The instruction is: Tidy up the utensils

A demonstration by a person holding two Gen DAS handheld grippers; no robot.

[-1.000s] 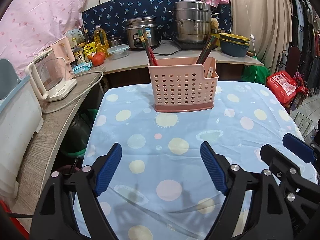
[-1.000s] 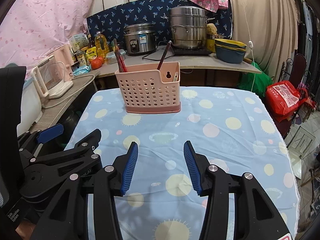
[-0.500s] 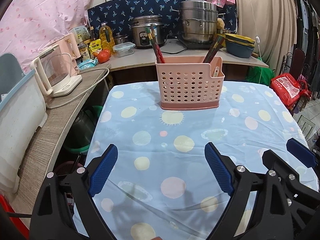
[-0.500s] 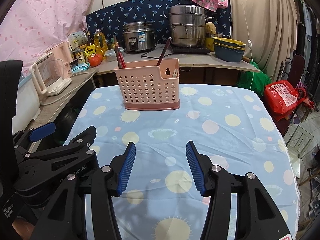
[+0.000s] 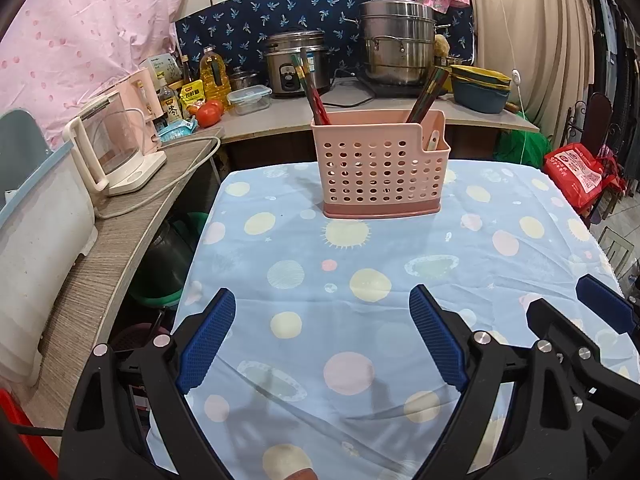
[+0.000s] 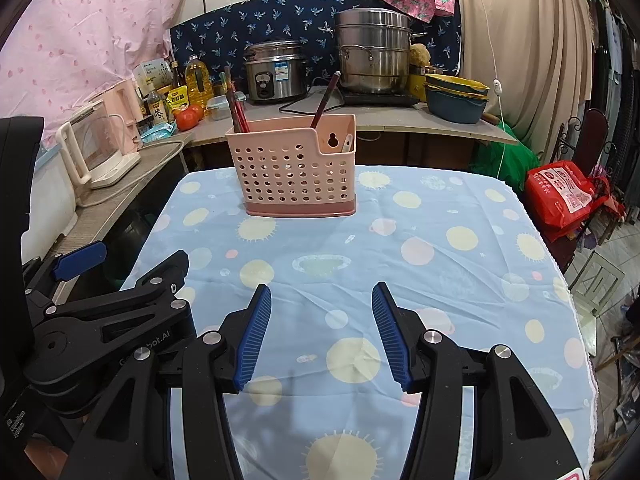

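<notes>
Blue dotted tablecloth [image 5: 304, 248] lies bare; I've backed both away from the pink perforated plastic caddy [image 5: 380, 168], left gripper [image 5: 322, 336] and right gripper [image 6: 321, 332] spread, empty—sorting looks done.

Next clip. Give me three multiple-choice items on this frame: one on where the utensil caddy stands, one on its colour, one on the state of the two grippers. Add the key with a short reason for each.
1. Where does the utensil caddy stand?
A. on the far part of the dotted tablecloth
B. on the back counter beside the rice cooker
C. between the right gripper's jaws

2. What colour is the caddy?
A. blue
B. pink
C. white

3. What state are the left gripper and right gripper in?
A. both shut on chopsticks
B. left open, right shut
C. both open and empty

Key:
1 A, its base sits on the cloth in front of the counter.
2 B, the perforated walls are pale pink.
3 C, each pair of jaws stands apart with only tablecloth between them.
</notes>
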